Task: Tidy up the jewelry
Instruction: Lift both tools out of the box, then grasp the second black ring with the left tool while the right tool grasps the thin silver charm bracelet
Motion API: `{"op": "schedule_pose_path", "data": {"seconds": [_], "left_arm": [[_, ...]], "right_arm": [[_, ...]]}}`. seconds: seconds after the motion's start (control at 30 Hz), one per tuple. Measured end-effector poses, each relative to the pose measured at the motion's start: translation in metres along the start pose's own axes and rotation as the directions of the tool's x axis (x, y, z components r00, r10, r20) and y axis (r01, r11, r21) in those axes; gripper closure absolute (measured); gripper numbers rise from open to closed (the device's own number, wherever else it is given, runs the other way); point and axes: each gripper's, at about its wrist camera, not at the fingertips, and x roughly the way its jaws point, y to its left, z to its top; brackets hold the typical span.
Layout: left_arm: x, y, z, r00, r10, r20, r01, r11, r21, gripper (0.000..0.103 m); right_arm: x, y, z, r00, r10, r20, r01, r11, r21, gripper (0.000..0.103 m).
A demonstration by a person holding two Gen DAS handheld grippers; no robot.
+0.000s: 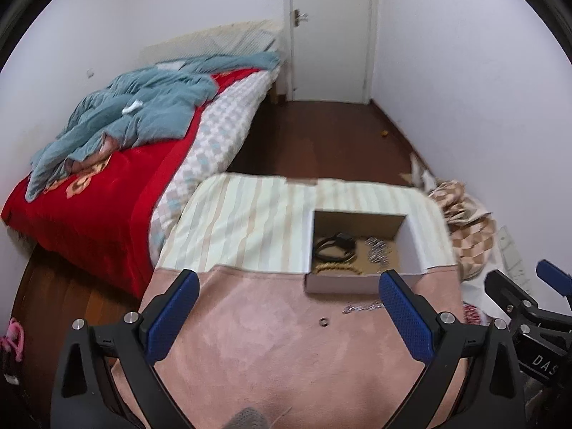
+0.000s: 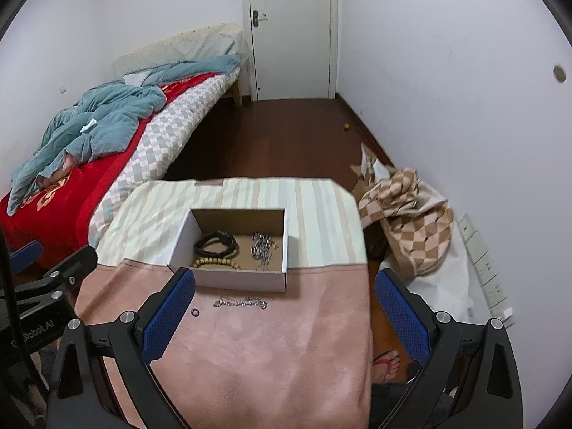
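An open white cardboard box (image 2: 228,280) (image 1: 339,284) stands on a table covered in pink and striped cloth. Inside lie a black leather bracelet (image 2: 216,241) (image 1: 334,245), a wooden bead bracelet (image 2: 216,262) (image 1: 338,270) and a silver chain (image 2: 262,245) (image 1: 379,252). In front of the box on the pink cloth lie a silver chain bracelet (image 2: 241,302) (image 1: 361,308) and a small dark ring (image 2: 195,311) (image 1: 324,322). My left gripper (image 1: 287,312) is open and empty above the pink cloth. My right gripper (image 2: 286,312) is open and empty, held above the chain bracelet.
A bed (image 2: 107,136) with red blanket and blue quilt stands left of the table. A checkered cloth bundle (image 2: 411,214) lies on the floor at right by the wall. A foot in a sandal (image 2: 388,364) is beside the table. A closed door (image 2: 291,28) is far behind.
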Motion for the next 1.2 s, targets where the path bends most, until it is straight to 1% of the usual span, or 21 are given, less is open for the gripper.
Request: {"op": "schedule_pose_path", "data": {"seconds": [0.03,0.1,0.13,0.17,0.2,0.23,0.27,0.3,0.37,0.43,0.57,0.63,0.67,0.73,0.8,0.87,0.93,1.0,1.03,1.13,1.2], "left_arm": [[0.007,0.001,-0.004,1.0,0.013,-0.011,-0.013,1.0,-0.002,0.0],[0.029,0.003,-0.014,0.997,0.055,-0.05,-0.055,0.999,-0.001,0.0],[0.041,0.004,-0.02,0.994,0.074,-0.077,-0.075,0.997,0.001,0.0],[0.056,0.006,-0.027,0.99,0.091,-0.108,-0.091,0.996,0.002,0.0],[0.07,0.008,-0.034,0.985,0.106,-0.139,-0.106,0.994,0.007,0.0],[0.082,0.009,-0.041,0.98,0.115,-0.165,-0.115,0.993,0.011,0.0],[0.09,0.011,-0.046,0.976,0.12,-0.182,-0.12,0.993,0.014,0.0],[0.101,0.012,-0.051,0.97,0.132,-0.205,-0.131,0.991,0.018,0.0],[0.117,0.016,-0.06,0.96,0.138,-0.244,-0.138,0.99,0.018,0.0],[0.129,0.019,-0.065,0.951,0.146,-0.273,-0.146,0.989,0.021,0.0],[0.143,0.024,-0.074,0.94,0.151,-0.306,-0.151,0.988,0.024,0.0],[0.147,0.026,-0.077,0.936,0.149,-0.319,-0.147,0.989,0.029,0.0],[0.149,0.026,-0.079,0.935,0.151,-0.322,-0.148,0.988,0.033,0.0],[0.151,0.026,-0.081,0.932,0.147,-0.331,-0.144,0.989,0.035,0.0],[0.152,0.026,-0.08,0.932,0.144,-0.332,-0.14,0.989,0.036,0.0],[0.153,0.024,-0.079,0.933,0.136,-0.333,-0.131,0.991,0.037,0.0],[0.153,0.02,-0.079,0.936,0.123,-0.331,-0.116,0.992,0.039,0.0],[0.155,0.015,-0.079,0.938,0.093,-0.335,-0.086,0.996,0.036,0.0],[0.155,0.012,-0.08,0.938,0.083,-0.338,-0.075,0.997,0.035,0.0],[0.157,0.0,-0.082,0.936,0.029,-0.351,-0.021,0.999,0.028,0.001],[0.158,-0.008,-0.083,0.935,0.011,-0.354,0.0,0.999,0.032,0.001]], "right_arm": [[0.016,-0.003,-0.007,0.999,0.012,-0.03,-0.011,1.0,0.011,0.001],[0.044,-0.008,-0.02,0.997,0.005,-0.074,-0.003,1.0,0.025,0.001],[0.059,-0.009,-0.027,0.996,0.004,-0.087,-0.002,1.0,0.023,0.001],[0.076,-0.01,-0.034,0.994,0.003,-0.108,-0.001,1.0,0.019,0.004],[0.093,-0.01,-0.041,0.991,0.016,-0.136,-0.014,1.0,0.015,0.014],[0.103,-0.009,-0.046,0.988,0.026,-0.15,-0.024,1.0,0.015,0.021],[0.121,-0.008,-0.052,0.983,0.049,-0.178,-0.047,0.999,0.018,0.03],[0.131,-0.008,-0.055,0.98,0.062,-0.19,-0.059,0.998,0.019,0.032],[0.154,-0.004,-0.063,0.975,0.089,-0.202,-0.088,0.996,0.017,0.032],[0.171,0.002,-0.069,0.973,0.1,-0.21,-0.101,0.995,0.002,0.033],[0.196,0.015,-0.077,0.97,0.1,-0.222,-0.11,0.993,-0.031,0.034],[0.202,0.023,-0.078,0.974,0.086,-0.211,-0.101,0.993,-0.064,0.034],[0.204,0.028,-0.079,0.976,0.073,-0.206,-0.095,0.991,-0.097,0.037],[0.204,0.036,-0.081,0.982,0.052,-0.183,-0.08,0.985,-0.151,0.051],[0.2,0.041,-0.083,0.984,0.056,-0.172,-0.087,0.98,-0.181,0.093],[0.196,0.044,-0.087,0.984,0.04,-0.176,-0.076,0.976,-0.202,0.093],[0.19,0.041,-0.089,0.984,0.037,-0.177,-0.072,0.978,-0.194,0.093],[0.177,0.031,-0.092,0.984,0.037,-0.174,-0.066,0.985,-0.159,0.093],[0.167,0.02,-0.09,0.984,0.039,-0.172,-0.063,0.989,-0.137,0.093],[0.148,0.002,-0.089,0.987,0.037,-0.158,-0.05,0.996,-0.08,0.093],[0.139,-0.01,-0.089,0.988,0.031,-0.155,-0.038,0.998,-0.043,0.093]]}}
